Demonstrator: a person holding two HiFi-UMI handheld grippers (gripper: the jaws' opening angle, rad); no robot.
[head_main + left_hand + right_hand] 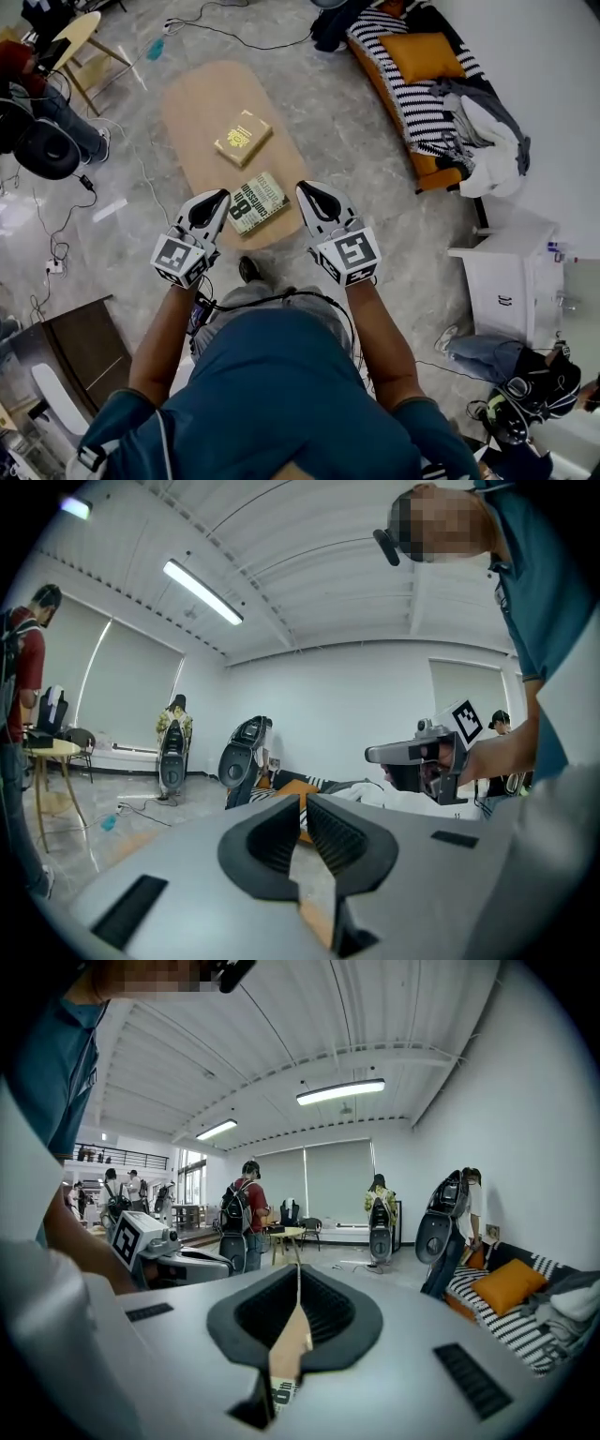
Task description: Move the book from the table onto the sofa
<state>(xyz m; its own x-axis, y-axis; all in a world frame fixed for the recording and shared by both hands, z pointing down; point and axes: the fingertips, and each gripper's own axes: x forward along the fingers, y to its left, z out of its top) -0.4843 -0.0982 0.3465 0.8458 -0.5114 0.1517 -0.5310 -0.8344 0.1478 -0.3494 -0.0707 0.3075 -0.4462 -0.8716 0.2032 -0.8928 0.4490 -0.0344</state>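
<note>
Two books lie on the oval wooden table [192, 103]: a yellow book [244, 138] near its middle and a green-and-white book [256, 202] at its near end. My left gripper [221, 198] is held just left of the green-and-white book, shut, with nothing in it. My right gripper [306, 191] is just right of that book, also shut and empty. In the left gripper view the left gripper [302, 803] has its jaws together, and the right gripper [422, 757] shows beside it. In the right gripper view the right gripper [298, 1279] is shut. The striped sofa [412, 103] stands at the far right.
An orange cushion [419, 56] and heaped clothes [487, 141] lie on the sofa. A white cabinet [511, 281] is at the right and a dark wooden cabinet [84, 347] at the lower left. Cables cross the floor. People stand and sit around the room.
</note>
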